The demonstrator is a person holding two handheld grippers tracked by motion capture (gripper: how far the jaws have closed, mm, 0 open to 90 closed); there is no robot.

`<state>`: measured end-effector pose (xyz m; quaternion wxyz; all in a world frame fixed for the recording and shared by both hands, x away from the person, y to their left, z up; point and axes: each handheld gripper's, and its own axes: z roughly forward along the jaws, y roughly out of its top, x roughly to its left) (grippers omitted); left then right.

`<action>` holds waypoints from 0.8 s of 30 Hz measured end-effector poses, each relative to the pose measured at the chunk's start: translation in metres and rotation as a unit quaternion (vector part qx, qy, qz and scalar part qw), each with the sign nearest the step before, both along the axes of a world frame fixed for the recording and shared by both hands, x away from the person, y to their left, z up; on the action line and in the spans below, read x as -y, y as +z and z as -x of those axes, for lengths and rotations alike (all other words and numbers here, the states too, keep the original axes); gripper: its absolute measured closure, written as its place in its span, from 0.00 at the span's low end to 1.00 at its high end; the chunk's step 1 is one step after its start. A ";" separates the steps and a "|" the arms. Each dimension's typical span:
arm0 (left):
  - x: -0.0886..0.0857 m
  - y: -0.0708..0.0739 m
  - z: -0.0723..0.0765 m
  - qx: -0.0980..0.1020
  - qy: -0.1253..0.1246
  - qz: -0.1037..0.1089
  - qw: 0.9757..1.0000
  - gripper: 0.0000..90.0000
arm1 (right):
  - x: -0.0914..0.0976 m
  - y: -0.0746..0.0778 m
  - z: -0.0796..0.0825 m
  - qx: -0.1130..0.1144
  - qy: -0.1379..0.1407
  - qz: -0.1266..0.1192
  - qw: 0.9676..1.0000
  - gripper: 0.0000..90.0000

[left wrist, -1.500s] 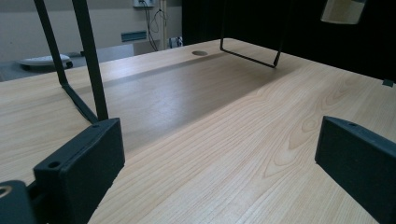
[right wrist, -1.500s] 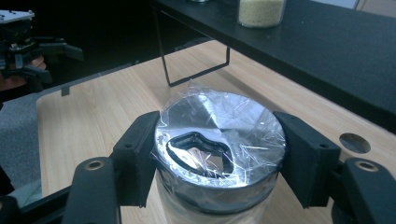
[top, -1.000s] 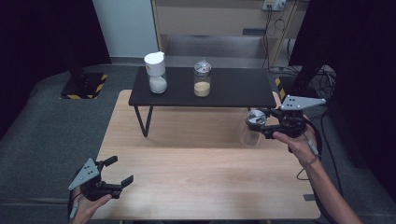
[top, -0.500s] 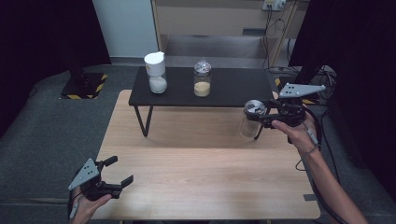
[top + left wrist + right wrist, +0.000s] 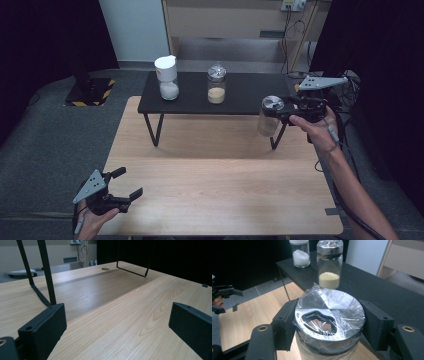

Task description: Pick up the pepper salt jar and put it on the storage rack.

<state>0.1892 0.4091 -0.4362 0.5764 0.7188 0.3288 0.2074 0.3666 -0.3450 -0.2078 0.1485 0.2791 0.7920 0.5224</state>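
Note:
My right gripper [image 5: 274, 109] is shut on an empty glass jar [image 5: 268, 120] with a shiny metal lid [image 5: 329, 315] wrapped in clear film. The jar hangs in the air just off the front right corner of the black shelf [image 5: 245, 95]. On that shelf stand a jar of yellow grains [image 5: 216, 84] and a white-lidded jar of white powder [image 5: 167, 78]; both appear ahead in the right gripper view as the yellow-grain jar [image 5: 329, 263] and the white-powder jar [image 5: 300, 253]. My left gripper [image 5: 127, 184] rests open near the table's front left corner, its jaws wide apart over bare wood.
The wooden table [image 5: 220, 185] carries the low black shelf on thin metal legs [image 5: 47, 275]. A cable hole [image 5: 105, 269] lies in the tabletop. Grey carpet and dark curtains surround the table; a pale cabinet stands behind.
My right gripper has lifted the jar and carried it up and away from me, toward the shelf's right end. The left gripper has stayed put.

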 end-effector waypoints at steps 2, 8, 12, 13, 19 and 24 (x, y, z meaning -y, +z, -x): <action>0.000 0.000 0.000 0.000 0.000 0.000 1.000 0.00 | -0.001 0.003 -0.003 0.001 -0.004 -0.002 1.000 0.39; 0.000 0.000 0.000 0.000 0.000 0.000 1.000 0.00 | -0.005 0.011 -0.008 0.006 -0.019 -0.001 1.000 0.39; 0.000 0.000 0.000 0.000 0.000 0.001 1.000 0.00 | -0.008 0.017 -0.013 0.008 -0.030 -0.001 1.000 0.39; 0.000 0.000 0.000 0.000 0.000 0.001 1.000 0.00 | -0.009 0.017 -0.014 0.009 -0.033 0.000 0.999 0.39; 0.000 0.000 0.000 0.000 -0.001 0.001 1.000 0.00 | -0.014 0.021 -0.021 0.017 -0.056 0.001 0.998 0.39; -0.001 0.000 0.000 0.000 0.000 0.001 1.000 0.00 | -0.020 0.021 -0.028 0.020 -0.077 0.000 0.997 0.39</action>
